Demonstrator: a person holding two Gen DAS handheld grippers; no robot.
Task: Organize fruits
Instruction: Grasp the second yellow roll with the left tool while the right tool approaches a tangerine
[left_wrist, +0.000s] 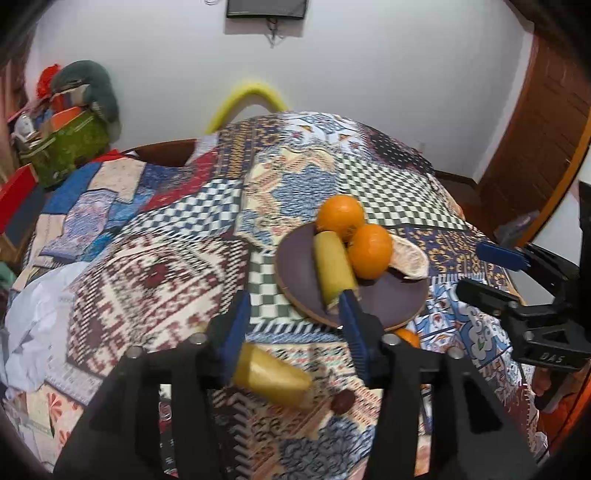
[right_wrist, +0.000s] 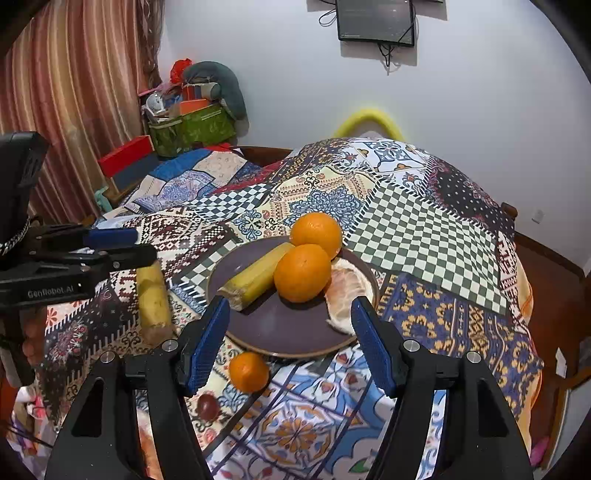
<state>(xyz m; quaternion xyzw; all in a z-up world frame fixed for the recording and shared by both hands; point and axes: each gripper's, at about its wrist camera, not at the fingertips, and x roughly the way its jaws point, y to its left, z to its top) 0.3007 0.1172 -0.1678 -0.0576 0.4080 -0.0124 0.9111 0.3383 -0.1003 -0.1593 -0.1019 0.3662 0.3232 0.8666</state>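
Plate (right_wrist: 288, 343) on the quilt (right_wrist: 424, 236) carries two oranges (right_wrist: 303, 273), a banana piece (right_wrist: 255, 275) and a peeled segment (right_wrist: 347, 291). Left gripper (left_wrist: 291, 317) fingers apart, a second banana piece (left_wrist: 271, 374) beneath them, untouched. Right gripper (right_wrist: 291, 332) wide, empty; small orange (right_wrist: 249, 371) lies below the rim

White lettering reading "Genrobot.AI" stands on the black side of the left tool (right_wrist: 110, 245), seen from the right wrist view. In the left wrist view, the black body of the right tool (left_wrist: 491, 271) carries raised letters that look like "DAS". No other writing can be read.
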